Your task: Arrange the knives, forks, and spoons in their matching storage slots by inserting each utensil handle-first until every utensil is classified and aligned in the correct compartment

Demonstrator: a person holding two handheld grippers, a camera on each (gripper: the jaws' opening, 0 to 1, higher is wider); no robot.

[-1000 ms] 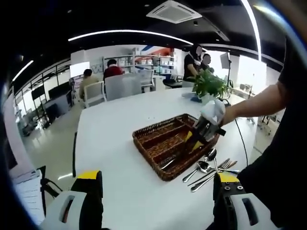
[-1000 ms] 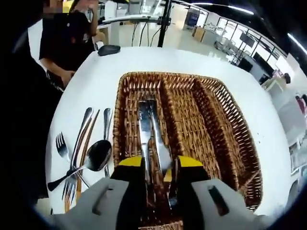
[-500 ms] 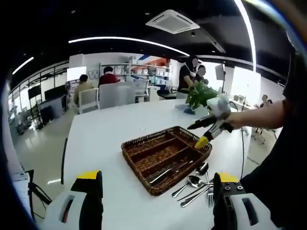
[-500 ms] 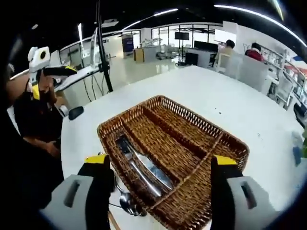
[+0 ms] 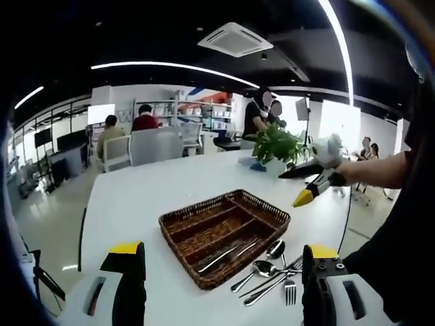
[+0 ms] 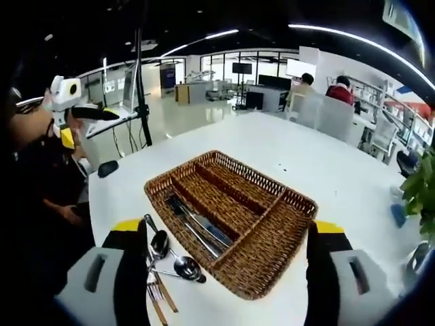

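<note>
- One wicker tray [image 6: 272, 234] sat on the white table [image 6: 319, 170], split into long compartments plus a crosswise one at one end.
- Two knives [image 6: 197, 225] lay side by side in a single long compartment, the one nearest the loose cutlery.
- Two spoons [image 6: 173, 257] rested on the table just beside the tray, with at least one fork [image 5: 288, 290] and other thin handles among them; their exact count was unclear.
- The left gripper [image 5: 221, 285] had its jaws wide apart, empty, tray ahead between them.
- The right gripper [image 6: 228, 272] was likewise spread and empty, raised well above tray and cutlery.
</note>
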